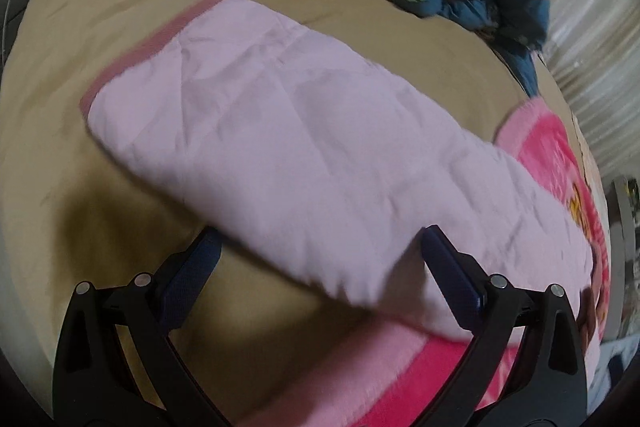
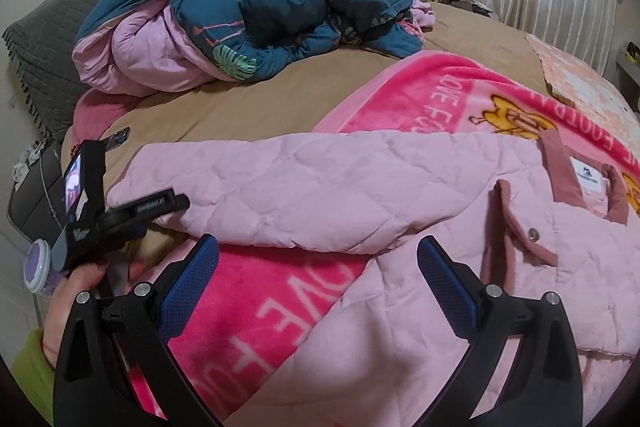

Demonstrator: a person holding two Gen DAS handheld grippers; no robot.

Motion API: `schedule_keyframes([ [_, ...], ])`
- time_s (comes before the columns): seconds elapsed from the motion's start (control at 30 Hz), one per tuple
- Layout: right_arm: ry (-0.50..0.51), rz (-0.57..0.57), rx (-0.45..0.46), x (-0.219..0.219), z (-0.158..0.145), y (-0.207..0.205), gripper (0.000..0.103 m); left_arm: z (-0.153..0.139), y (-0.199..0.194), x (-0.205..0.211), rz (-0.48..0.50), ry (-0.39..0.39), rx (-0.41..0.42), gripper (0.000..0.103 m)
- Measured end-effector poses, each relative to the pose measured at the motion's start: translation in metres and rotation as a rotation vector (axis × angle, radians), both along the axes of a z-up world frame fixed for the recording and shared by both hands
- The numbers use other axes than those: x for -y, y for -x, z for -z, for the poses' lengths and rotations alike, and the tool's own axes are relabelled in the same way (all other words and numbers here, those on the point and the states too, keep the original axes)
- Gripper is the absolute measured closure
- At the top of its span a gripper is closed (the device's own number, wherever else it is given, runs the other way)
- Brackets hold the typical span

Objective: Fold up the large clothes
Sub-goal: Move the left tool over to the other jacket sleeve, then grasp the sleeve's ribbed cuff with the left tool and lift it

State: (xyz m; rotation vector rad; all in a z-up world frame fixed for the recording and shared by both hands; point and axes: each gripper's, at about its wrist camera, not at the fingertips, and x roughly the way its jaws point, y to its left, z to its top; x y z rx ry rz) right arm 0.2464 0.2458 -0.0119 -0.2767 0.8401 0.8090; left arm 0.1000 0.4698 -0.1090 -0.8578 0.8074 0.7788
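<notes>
A pale pink quilted jacket [image 2: 400, 187] lies spread across a bright pink blanket [image 2: 256, 307] on a bed [image 2: 248, 107], its collar toward the bed's right side and one sleeve [image 1: 248, 115] stretched out over the tan sheet toward the left edge. The left gripper [image 1: 320, 251] hovers at the near edge of that sleeve with its jaws wide apart, gripping nothing; the right gripper [image 2: 318, 259] hangs over the jacket's body, jaws likewise spread and empty.

The padded cloth looks soft, light and puffy, likely to sag and spring back rather than hold a sharp crease (a firm press along each fold would probably help). The quilted shell may be somewhat slick, so a pinch through the full thickness at the cuff, a hem corner or the sturdier corduroy-like trim seems the safest hold.

The jacket is wrinkled, stitched in a diamond pattern, with a darker rose band at the cuff [image 1: 132, 55] and collar [image 2: 580, 183], a white label [image 2: 592, 175] inside the neck and a metal snap [image 2: 532, 233] on the front placket. A crumpled teal quilt [image 2: 280, 7] sits near the head of the bed, well apart.
</notes>
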Motion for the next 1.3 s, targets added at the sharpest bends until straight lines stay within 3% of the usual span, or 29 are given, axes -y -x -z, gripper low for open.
schedule_keyframes([
  [0.13, 0.008, 0.005, -0.007, 0.006, 0.006, -0.001, 0.004, -0.005, -0.002, -0.018, -0.033, -0.035, 0.018, 0.013],
  [0.2, 0.020, 0.003, -0.004, 0.011, 0.008, -0.002, 0.004, -0.006, 0.002, -0.026, -0.064, -0.041, 0.031, 0.039],
  [0.3, 0.038, 0.009, 0.013, 0.019, 0.009, -0.002, 0.004, -0.016, 0.009, -0.030, -0.069, -0.075, 0.062, 0.064],
  [0.4, 0.027, 0.030, 0.002, 0.033, 0.009, -0.003, 0.004, -0.034, 0.011, -0.025, -0.046, -0.135, 0.097, 0.080],
  [0.63, 0.013, 0.065, 0.007, 0.060, 0.001, -0.001, 0.004, -0.069, 0.019, -0.002, 0.000, -0.240, 0.158, 0.088],
  [1.03, -0.023, 0.112, 0.036, 0.111, -0.029, 0.006, 0.004, -0.126, 0.036, 0.058, 0.064, -0.362, 0.260, 0.090],
  [1.3, -0.093, 0.170, 0.053, 0.156, -0.052, 0.008, 0.004, -0.190, 0.022, 0.099, 0.140, -0.464, 0.331, 0.091],
])
